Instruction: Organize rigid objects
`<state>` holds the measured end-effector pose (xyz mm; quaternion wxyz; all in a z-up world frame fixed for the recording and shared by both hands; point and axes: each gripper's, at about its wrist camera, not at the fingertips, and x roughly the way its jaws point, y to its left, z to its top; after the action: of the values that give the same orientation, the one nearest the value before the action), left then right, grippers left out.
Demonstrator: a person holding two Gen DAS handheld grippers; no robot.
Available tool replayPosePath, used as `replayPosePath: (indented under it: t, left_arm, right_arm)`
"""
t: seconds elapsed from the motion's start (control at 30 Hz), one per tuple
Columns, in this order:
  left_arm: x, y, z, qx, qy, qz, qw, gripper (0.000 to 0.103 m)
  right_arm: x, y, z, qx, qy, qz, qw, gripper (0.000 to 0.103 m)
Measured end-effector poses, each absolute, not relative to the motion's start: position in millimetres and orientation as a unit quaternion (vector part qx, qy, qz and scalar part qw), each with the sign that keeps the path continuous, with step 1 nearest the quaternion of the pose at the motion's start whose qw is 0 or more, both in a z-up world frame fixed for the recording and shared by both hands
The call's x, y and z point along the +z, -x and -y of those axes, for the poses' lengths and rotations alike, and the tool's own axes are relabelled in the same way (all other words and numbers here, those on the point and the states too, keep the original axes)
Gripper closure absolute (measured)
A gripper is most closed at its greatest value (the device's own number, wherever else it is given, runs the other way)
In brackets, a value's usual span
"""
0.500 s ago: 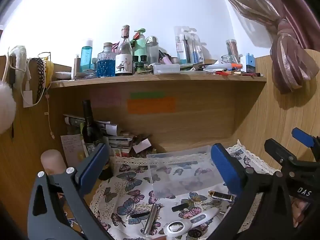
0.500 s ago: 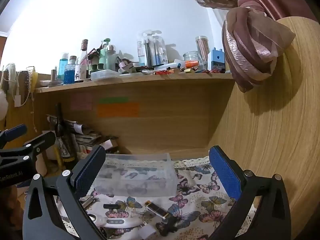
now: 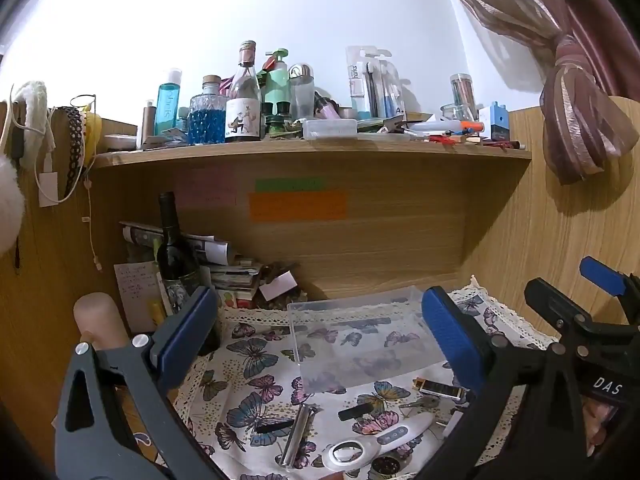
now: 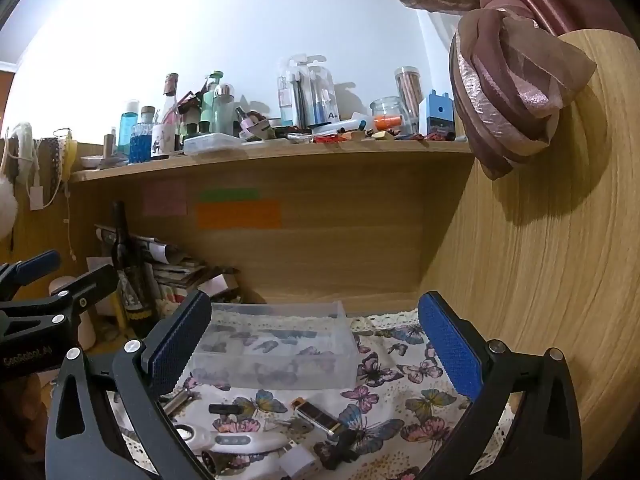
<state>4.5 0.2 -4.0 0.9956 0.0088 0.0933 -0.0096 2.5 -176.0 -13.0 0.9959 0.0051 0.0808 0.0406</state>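
Observation:
A clear plastic box (image 3: 362,340) (image 4: 276,348) stands empty on a butterfly-print cloth (image 3: 256,360) (image 4: 400,368). In front of it lie small rigid items: a silver tube (image 3: 298,436), a black stick (image 3: 358,411) (image 4: 226,409), a dark lighter (image 3: 440,389) (image 4: 318,417), keys (image 3: 420,403), a white magnifier (image 3: 372,442) (image 4: 224,438) and a white plug (image 4: 298,460). My left gripper (image 3: 320,332) is open and empty above the cloth, before the box. My right gripper (image 4: 316,344) is open and empty, also before the box. The right gripper also shows in the left wrist view (image 3: 580,296).
A dark wine bottle (image 3: 174,256) (image 4: 128,272) and stacked papers (image 3: 224,264) stand at the back left. A pink cylinder (image 3: 98,320) stands at the left. A wooden shelf (image 3: 312,150) crowded with bottles runs overhead. A wooden side wall (image 4: 540,260) and tied curtain (image 4: 516,92) are right.

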Motion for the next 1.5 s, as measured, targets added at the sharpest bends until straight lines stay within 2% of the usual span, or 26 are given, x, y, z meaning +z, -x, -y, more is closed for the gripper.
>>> replayPosePath:
  t: [1.5]
  left_arm:
    - [-6.7,-10.8,-4.5,-0.009,-0.008,-0.093,0.996,0.000]
  right_arm:
    - [-9.7,-2.4,173.0,0.042,-0.004,-0.075,0.996,0.000]
